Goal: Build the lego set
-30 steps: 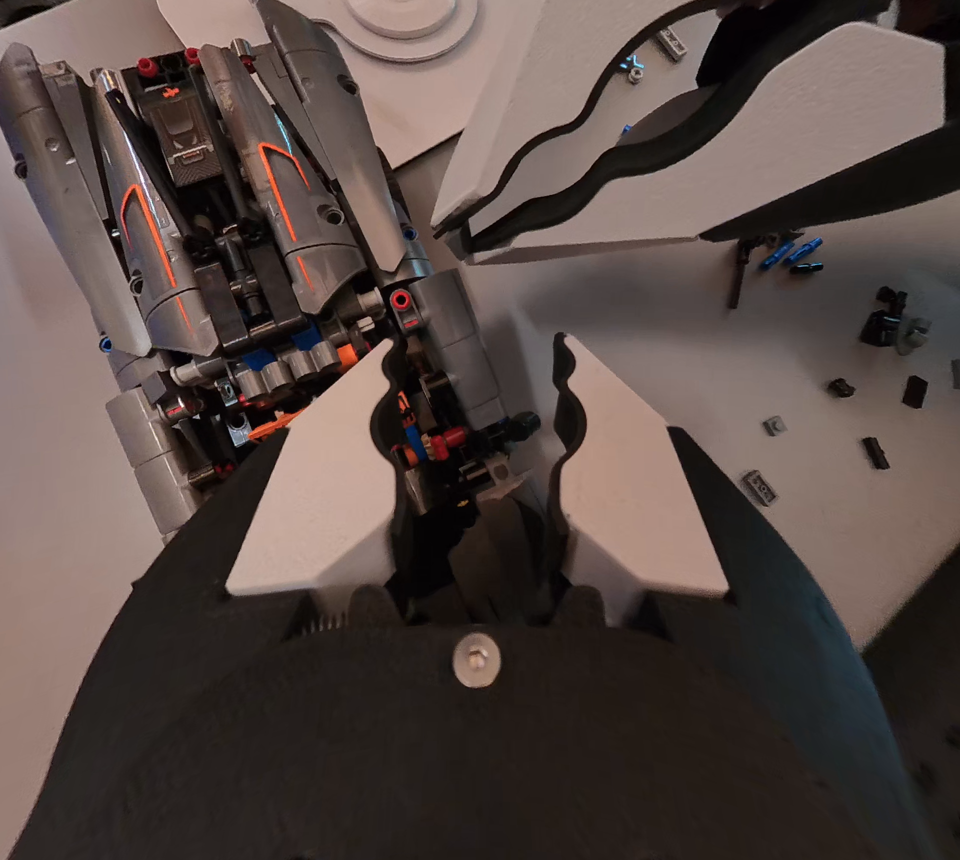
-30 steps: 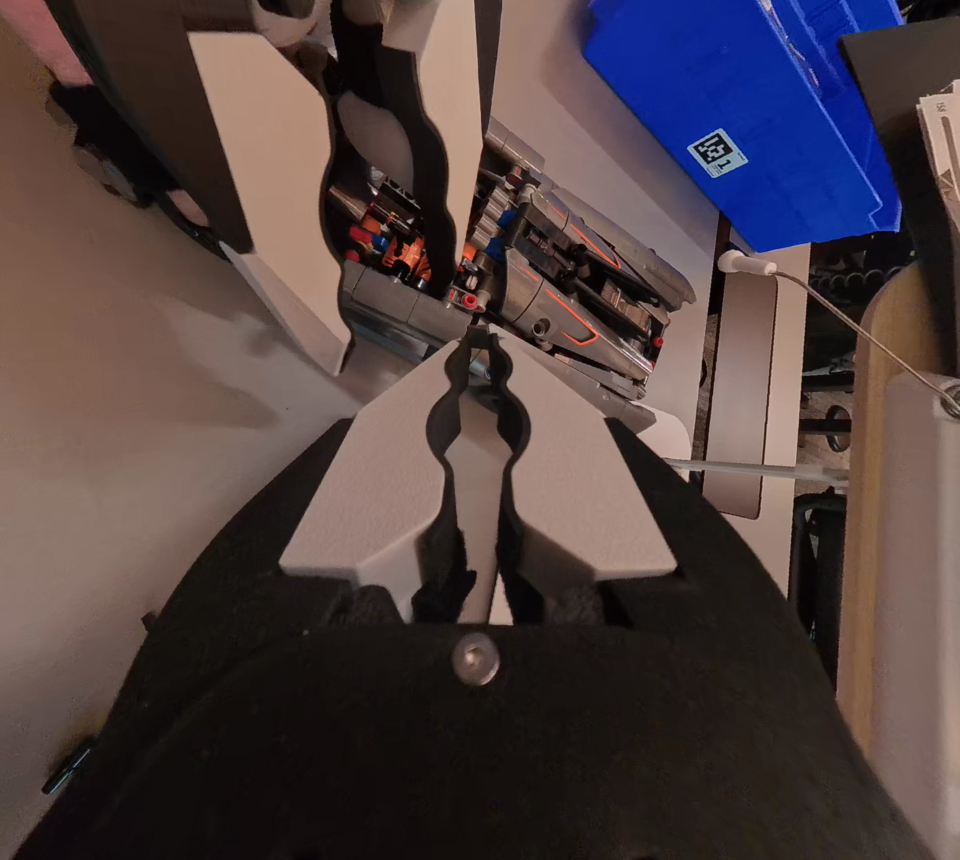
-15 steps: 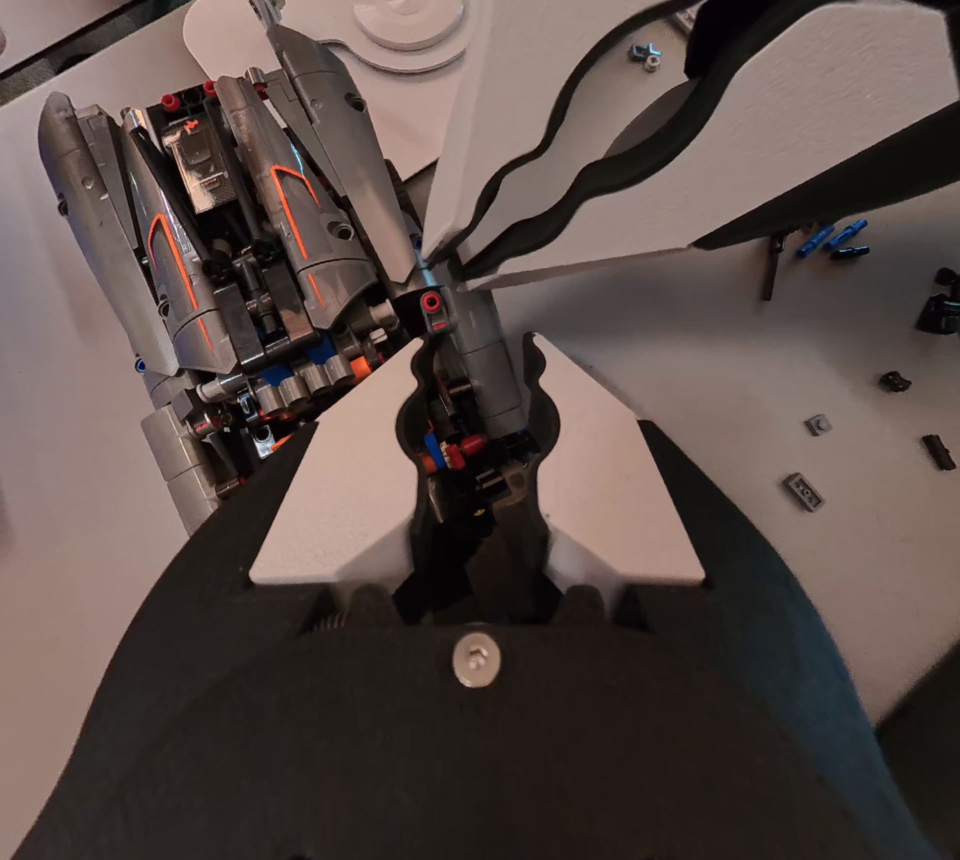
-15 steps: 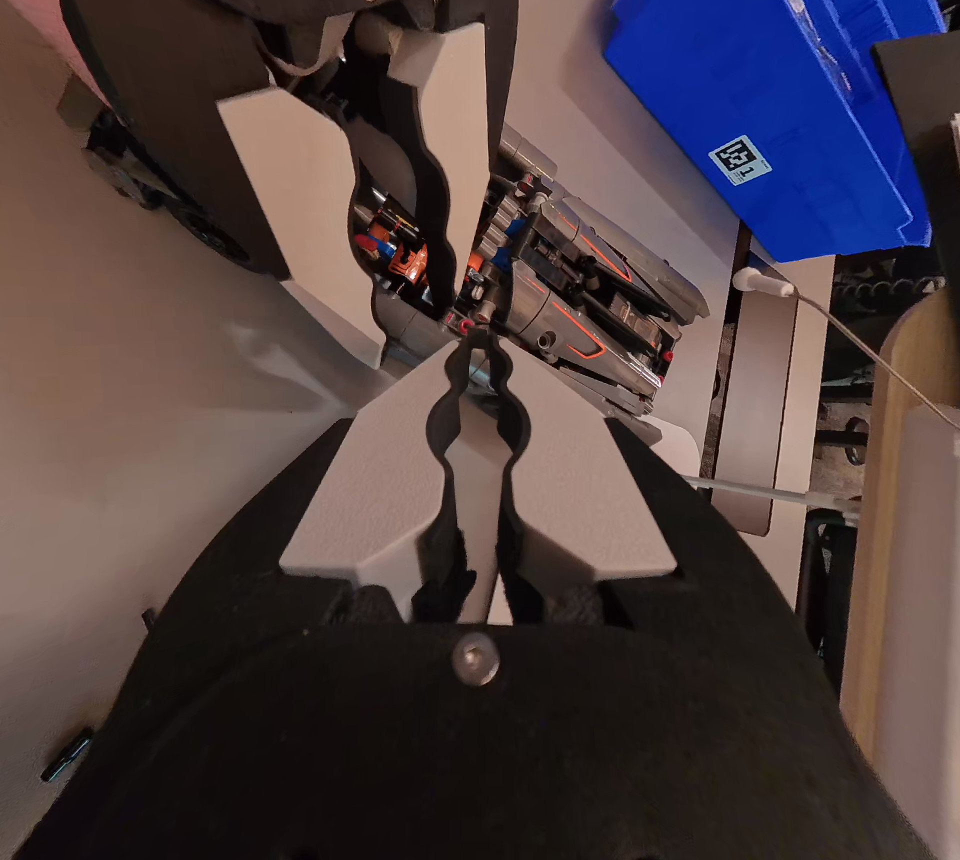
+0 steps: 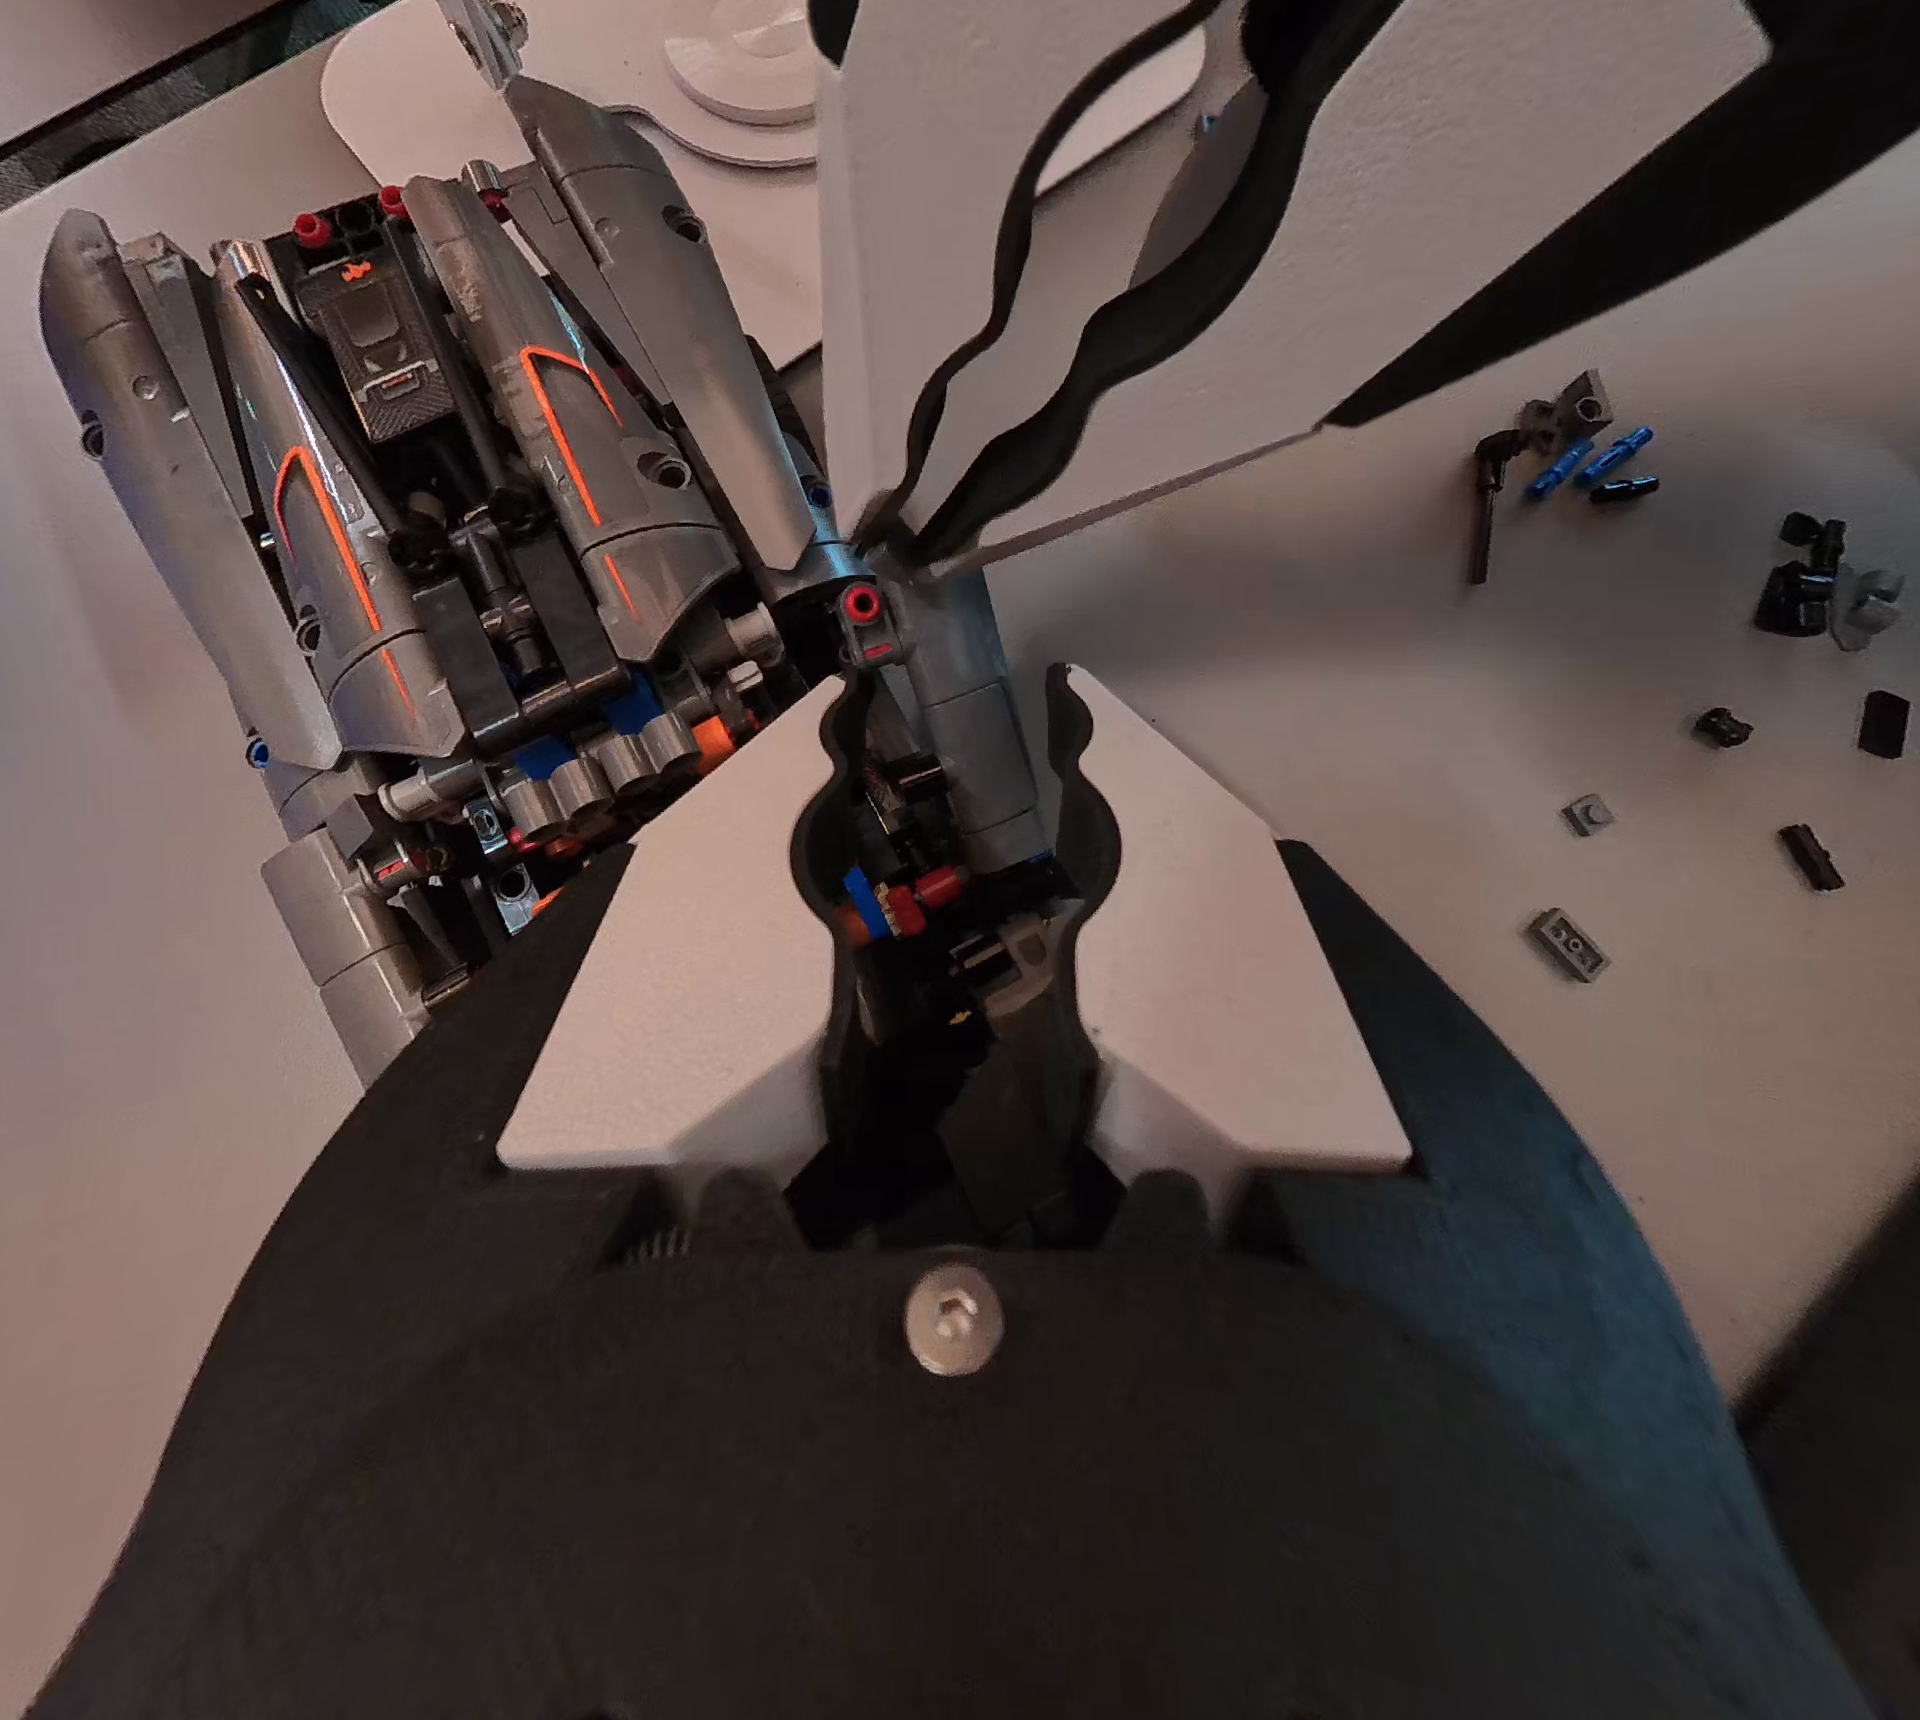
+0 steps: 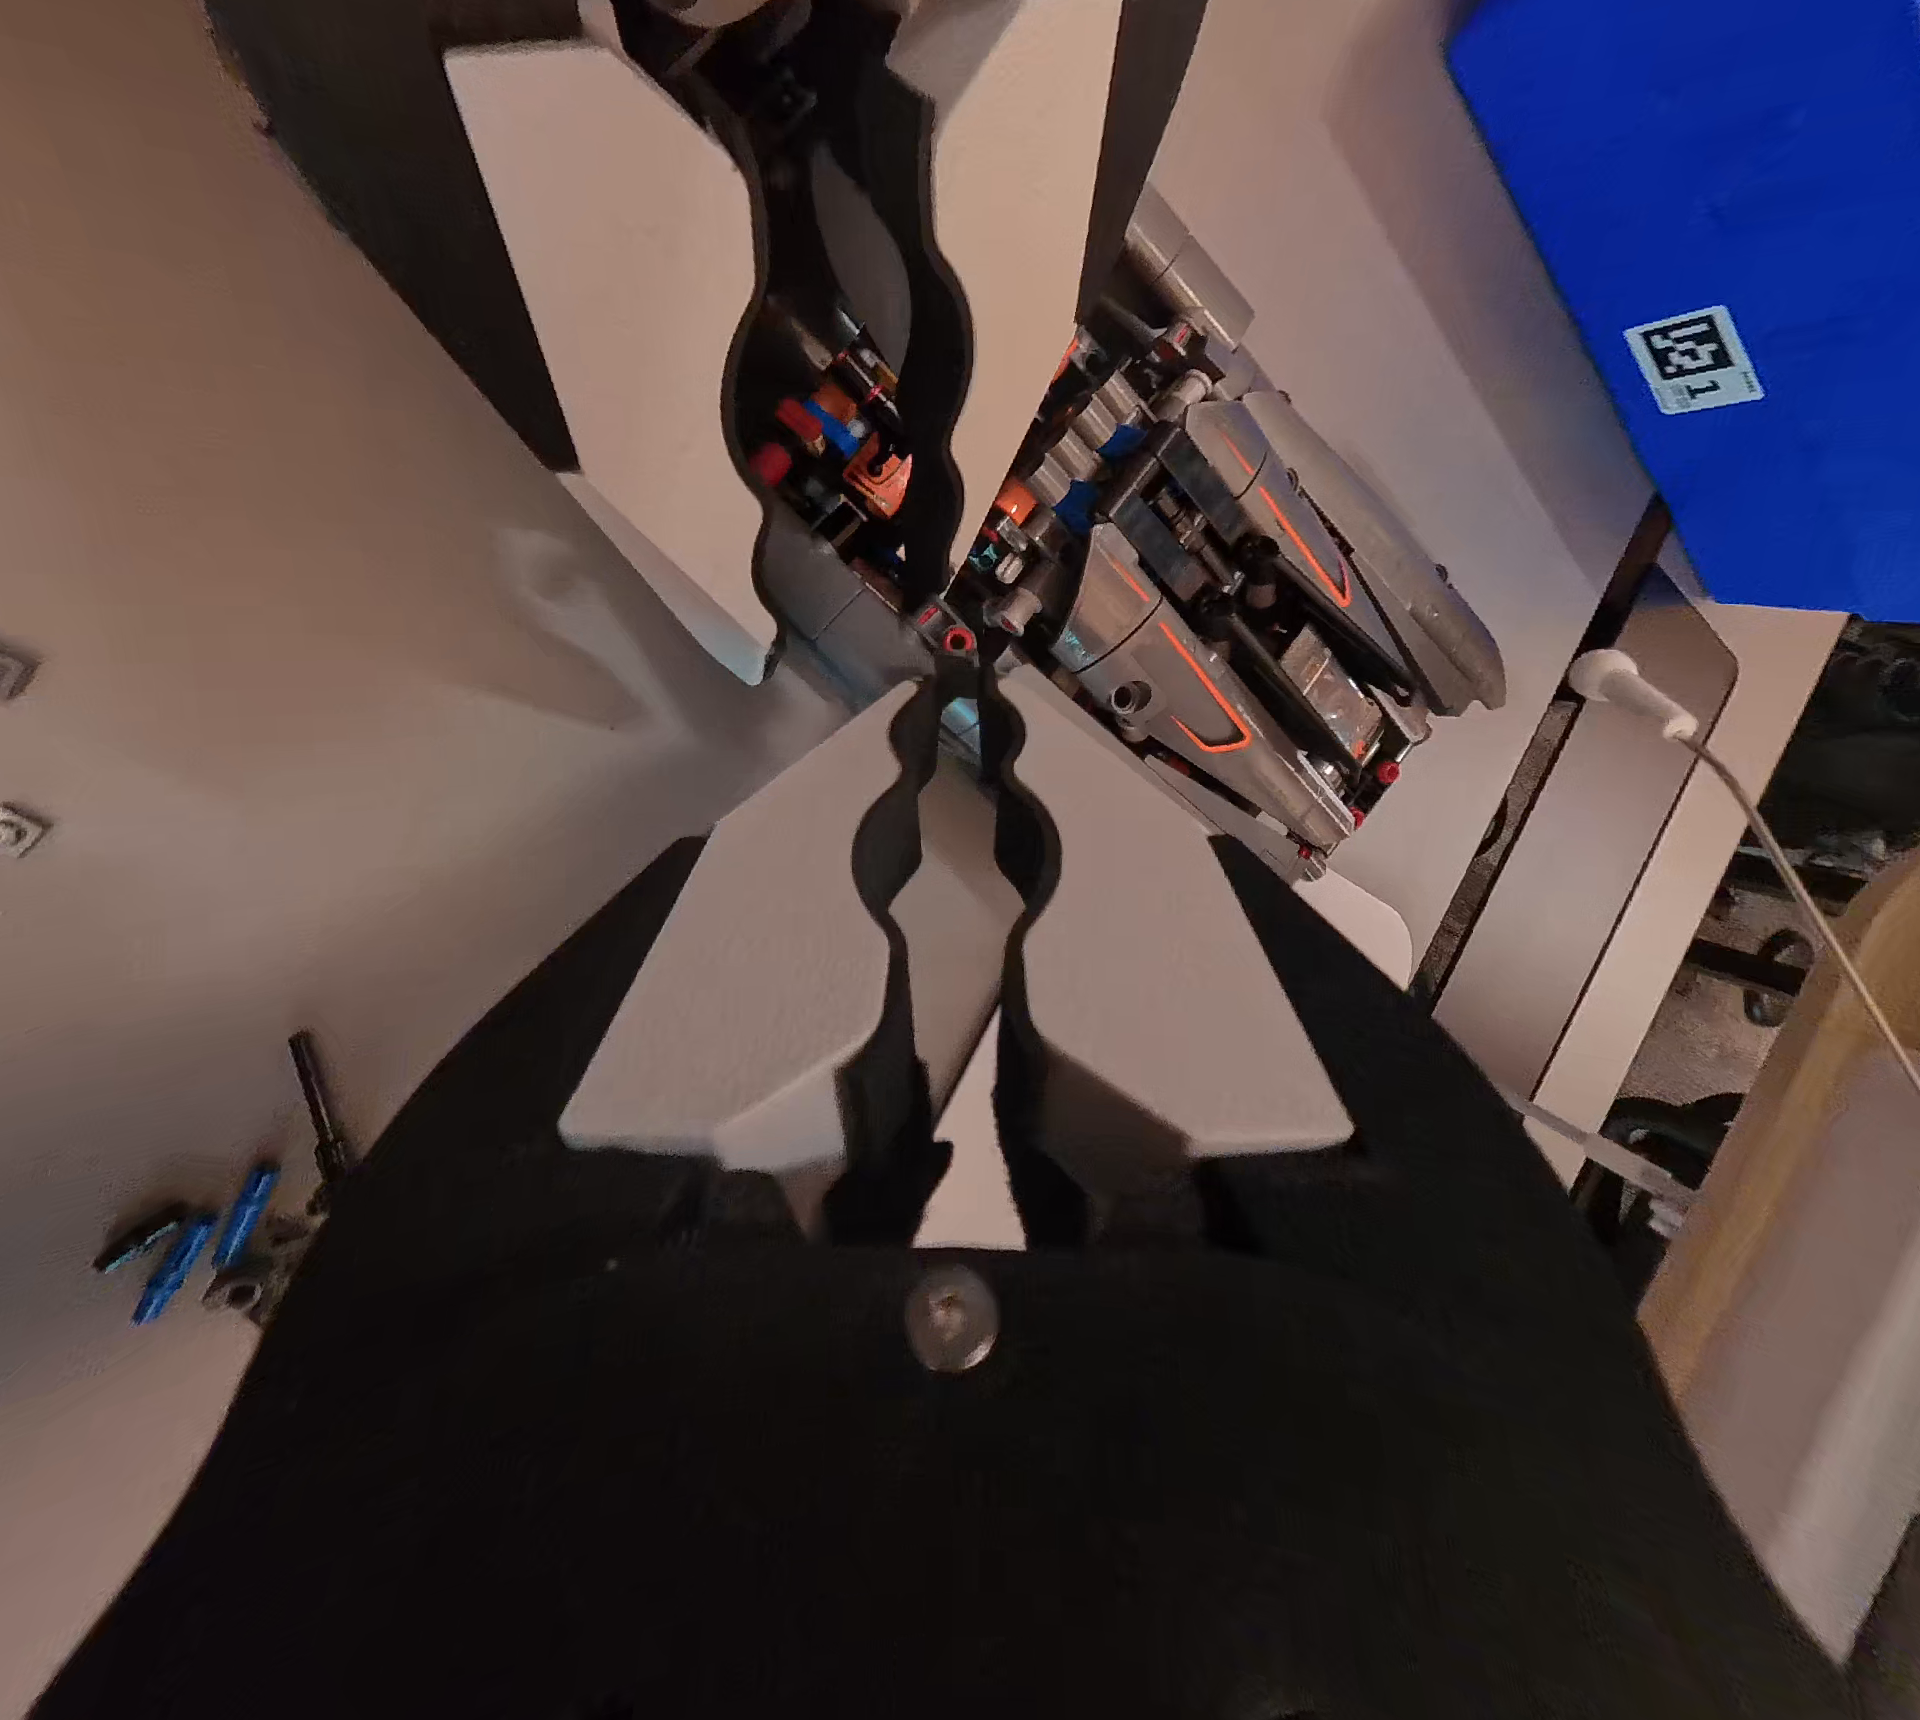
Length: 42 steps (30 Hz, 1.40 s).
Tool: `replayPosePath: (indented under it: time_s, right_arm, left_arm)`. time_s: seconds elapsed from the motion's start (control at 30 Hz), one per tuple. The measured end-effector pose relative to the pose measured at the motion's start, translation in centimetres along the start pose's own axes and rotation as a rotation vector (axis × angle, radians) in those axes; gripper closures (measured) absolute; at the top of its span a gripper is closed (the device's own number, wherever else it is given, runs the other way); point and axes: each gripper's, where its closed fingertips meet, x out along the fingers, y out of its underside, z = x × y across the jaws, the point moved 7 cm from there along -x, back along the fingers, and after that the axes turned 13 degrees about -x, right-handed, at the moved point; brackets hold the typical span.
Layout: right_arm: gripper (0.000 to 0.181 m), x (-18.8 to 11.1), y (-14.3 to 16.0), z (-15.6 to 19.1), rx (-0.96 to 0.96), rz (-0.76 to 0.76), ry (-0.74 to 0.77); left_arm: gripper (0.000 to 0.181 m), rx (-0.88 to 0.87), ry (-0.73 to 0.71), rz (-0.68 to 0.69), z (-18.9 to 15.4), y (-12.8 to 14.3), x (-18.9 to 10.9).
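Note:
The grey lego model (image 5: 416, 475) with orange stripes lies on the white table (image 5: 1351, 735); it also shows in the right wrist view (image 6: 1247, 610). My left gripper (image 5: 951, 683) is shut on the model's grey side beam, with red and blue pins between its fingers. It shows at the top of the right wrist view (image 6: 847, 631). My right gripper (image 6: 954, 683) is shut, its tips touching the model beside a red pin (image 6: 954, 640). It comes in from the upper right in the left wrist view (image 5: 883, 543). Whether its tips hold a small piece is hidden.
Loose pieces lie to the right: blue pins (image 5: 1590, 465), black bits (image 5: 1797, 590), a grey plate (image 5: 1569, 943). A white stand base (image 5: 748, 49) lies behind the model. A blue bin (image 6: 1714, 164) and a white cable (image 6: 1662, 714) lie beyond it. My two grippers' fingertips are within a few centimetres of each other.
My left gripper has moved forward and closed around the model's side beam. My right gripper has come in until its tips touch the model by the red pin.

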Motion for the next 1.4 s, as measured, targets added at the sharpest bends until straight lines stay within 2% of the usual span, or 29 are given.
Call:
replayPosePath:
  time_s: [0.33,0.63,0.83,1.13,1.4]
  right_arm:
    - [0.175,0.0,-0.3,-0.8,-0.095,0.058,-0.131]
    - [0.175,0.5,0.2,-0.8,-0.173,0.014,-0.173]
    - [0.176,0.1,0.0,-0.6,-0.216,-0.030,-0.114]
    - [0.176,0.3,-0.6,-0.4,-0.344,0.017,-0.016]
    - [0.175,0.3,-1.3,-0.3,-0.439,0.078,-0.001]
  left_arm:
    - [0.149,-0.011,0.024,-0.012,0.1,0.0,-0.1]
    - [0.149,-0.044,0.085,-0.023,0.2,0.1,-0.3]
    - [0.150,-0.099,0.148,-0.045,0.7,0.2,-0.7]
    - [0.151,-0.190,0.227,-0.062,1.2,0.2,-1.1]
    - [0.153,-0.258,0.278,-0.081,1.6,0.1,-1.6]
